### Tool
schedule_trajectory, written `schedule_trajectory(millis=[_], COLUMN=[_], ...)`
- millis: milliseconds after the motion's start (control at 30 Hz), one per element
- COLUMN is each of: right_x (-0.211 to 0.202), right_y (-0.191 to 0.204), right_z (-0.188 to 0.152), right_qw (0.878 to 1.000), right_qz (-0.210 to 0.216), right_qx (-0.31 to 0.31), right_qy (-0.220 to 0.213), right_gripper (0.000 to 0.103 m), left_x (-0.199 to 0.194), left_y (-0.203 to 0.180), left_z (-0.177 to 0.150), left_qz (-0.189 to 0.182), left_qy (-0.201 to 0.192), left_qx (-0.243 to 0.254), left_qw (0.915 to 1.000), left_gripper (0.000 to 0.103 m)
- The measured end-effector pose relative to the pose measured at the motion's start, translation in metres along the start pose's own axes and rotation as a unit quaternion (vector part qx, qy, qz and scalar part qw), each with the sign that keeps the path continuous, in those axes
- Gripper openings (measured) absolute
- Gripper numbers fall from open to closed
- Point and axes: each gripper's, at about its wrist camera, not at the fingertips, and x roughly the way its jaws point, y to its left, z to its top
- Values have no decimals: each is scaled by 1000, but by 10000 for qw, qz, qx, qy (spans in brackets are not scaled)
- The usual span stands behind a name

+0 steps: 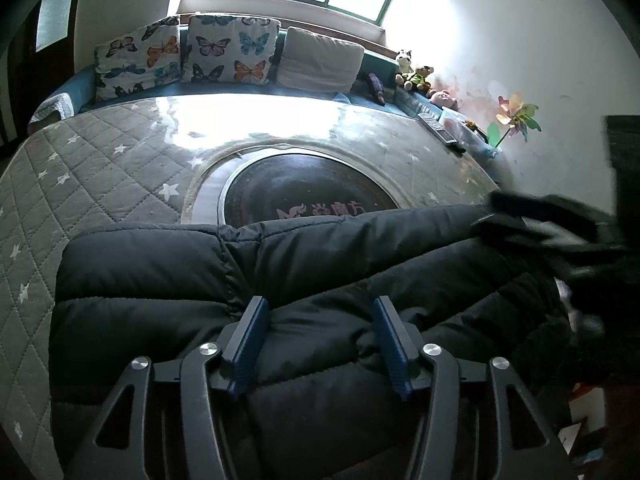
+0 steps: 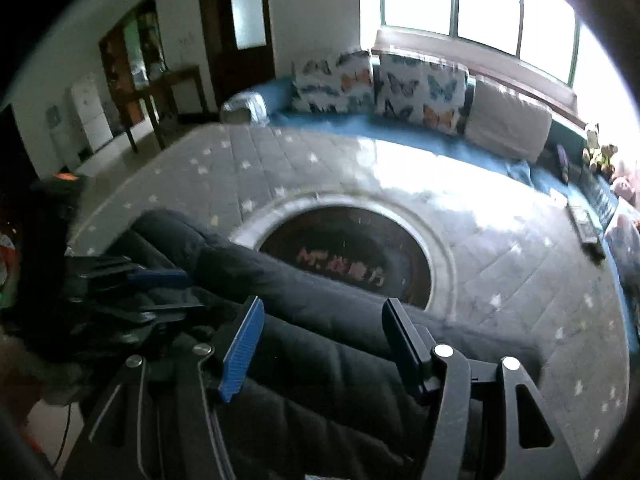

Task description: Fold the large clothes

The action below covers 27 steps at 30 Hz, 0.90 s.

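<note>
A black puffer jacket [image 1: 140, 264] lies on the near part of a table with a grey quilted star cover [image 1: 100, 168]. My left gripper [image 1: 320, 304] hovers over its padded body, blue pads apart, a puffy ridge lying loosely between them. At the right edge of this view the right gripper [image 1: 540, 220] is a dark blur over a sleeve. In the right wrist view the jacket [image 2: 320, 292] stretches from lower middle to the left. My right gripper [image 2: 324, 304] stands open just above it. The left gripper [image 2: 160, 292] shows at the left, low on the jacket.
A round dark glass panel [image 1: 312, 196] sits in the table's middle, partly under the jacket. Behind it runs a blue sofa with butterfly cushions [image 1: 228, 48], plush toys [image 1: 416, 74] and a pinwheel [image 1: 516, 116]. A remote control [image 2: 586, 224] lies at the table's far right.
</note>
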Motion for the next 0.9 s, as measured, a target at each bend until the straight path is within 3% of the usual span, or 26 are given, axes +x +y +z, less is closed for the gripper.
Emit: schedule_trajectory(millis=[67,200,333,733,900], right_x=[15,11,-2,-56,-46], right_y=[1,12,23,23,19], right_z=[-9,-31,-52,-118,-138], right_qw=[9997,9987,9973,9897,9935], right_qz=[-123,-314,-258,172,214], right_qx=[32,-274,-608,-1187,-988], right_qy=[226,279,305,783,518], right_gripper=[67,67,67,67,69], left_x=[-1,-6,-14,-59,-61], left_y=[-1,-9,-24,-24,-20], left_z=[-3,-12,-28,-90,-118], left_qz=[30,92,431,432,441], left_qy=[-7,6,-40,65,-163], left_qx=[44,236,592,747,861], left_qw=[10000,9997,9973,9963,9952], left_gripper=[64,75,78,78,84])
